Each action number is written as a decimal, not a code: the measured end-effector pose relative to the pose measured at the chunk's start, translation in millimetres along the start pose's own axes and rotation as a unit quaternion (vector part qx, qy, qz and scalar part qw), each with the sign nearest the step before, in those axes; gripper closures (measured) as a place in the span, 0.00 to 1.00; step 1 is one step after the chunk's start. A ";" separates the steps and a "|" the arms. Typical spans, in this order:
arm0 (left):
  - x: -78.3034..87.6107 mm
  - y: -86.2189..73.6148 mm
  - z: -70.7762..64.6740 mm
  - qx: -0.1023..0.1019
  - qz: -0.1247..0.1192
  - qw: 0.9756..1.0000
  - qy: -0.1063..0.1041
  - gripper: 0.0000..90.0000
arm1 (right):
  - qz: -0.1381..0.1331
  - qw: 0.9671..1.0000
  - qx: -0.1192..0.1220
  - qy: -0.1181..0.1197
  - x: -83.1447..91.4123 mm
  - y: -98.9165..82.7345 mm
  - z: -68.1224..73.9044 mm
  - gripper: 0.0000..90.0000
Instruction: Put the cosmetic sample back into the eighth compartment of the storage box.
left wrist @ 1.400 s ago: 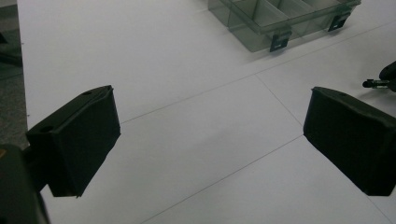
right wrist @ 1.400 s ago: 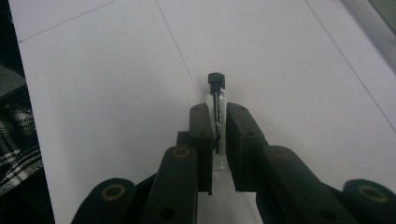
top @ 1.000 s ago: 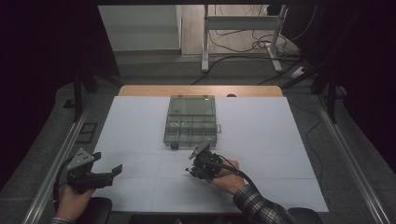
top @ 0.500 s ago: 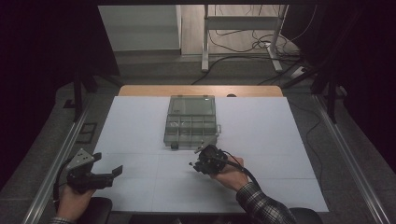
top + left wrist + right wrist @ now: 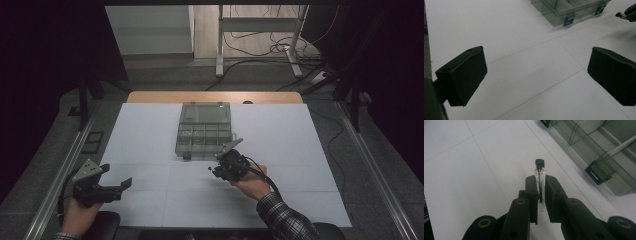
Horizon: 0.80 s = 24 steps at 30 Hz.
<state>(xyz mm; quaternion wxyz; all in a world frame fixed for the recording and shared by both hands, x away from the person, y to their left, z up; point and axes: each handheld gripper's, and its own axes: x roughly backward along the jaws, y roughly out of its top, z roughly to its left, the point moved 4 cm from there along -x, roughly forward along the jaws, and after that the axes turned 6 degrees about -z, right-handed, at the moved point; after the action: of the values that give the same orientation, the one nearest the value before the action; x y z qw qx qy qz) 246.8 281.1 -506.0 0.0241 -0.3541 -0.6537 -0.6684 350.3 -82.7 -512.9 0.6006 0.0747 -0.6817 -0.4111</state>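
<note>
In the high view, a white bench takes up the middle of the frame. A clear box with little rooms inside sits on it, a bit above the middle. Its lid stands open at the far side. The right gripper is just below the box, near the middle of the frame, held in a hand with a checked sleeve. The left gripper is in the lower left, well apart from the box, and its jaws are spread wide with nothing in them.

In the left gripper view, the two black jaws stand far apart, one at the lower left and one at the right edge. Bare white bench shows between them. The clear box is at the top, right of the middle. The right gripper peeks in at the top right corner.

In the right gripper view, the jaws rise from the bottom and are squeezed on a tiny glass bottle with a black cap. The bottle sits in the middle of the frame, with its cap end sticking out past the jaw tips. The clear box fills the upper right, and a black clasp on its wall is at the right. The bottle is near the box but not touching it.
</note>
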 end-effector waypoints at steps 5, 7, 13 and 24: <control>-0.2 0.0 0.0 0.000 0.000 1.000 -0.001 0.03 | -0.009 1.000 -0.007 -0.005 3.4 0.6 -5.5 0.90; -0.3 -0.1 0.0 0.000 0.000 1.000 -0.001 0.04 | -0.011 1.000 -0.009 -0.008 5.0 0.7 -8.1 0.90; -0.3 -0.1 0.6 0.003 0.000 1.000 -0.002 0.04 | -0.017 1.000 -0.015 -0.018 9.6 1.8 -15.2 0.90; -0.5 -0.1 1.0 0.004 0.000 1.000 -0.002 0.04 | -0.026 0.999 -0.029 -0.030 14.4 5.1 -27.4 0.90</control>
<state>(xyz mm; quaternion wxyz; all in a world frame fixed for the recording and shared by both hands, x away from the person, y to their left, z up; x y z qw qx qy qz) 247.6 281.8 -506.4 0.0241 -0.3557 -0.6564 -0.6649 372.6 -100.9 -500.4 0.5709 0.0624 -0.6850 -0.4482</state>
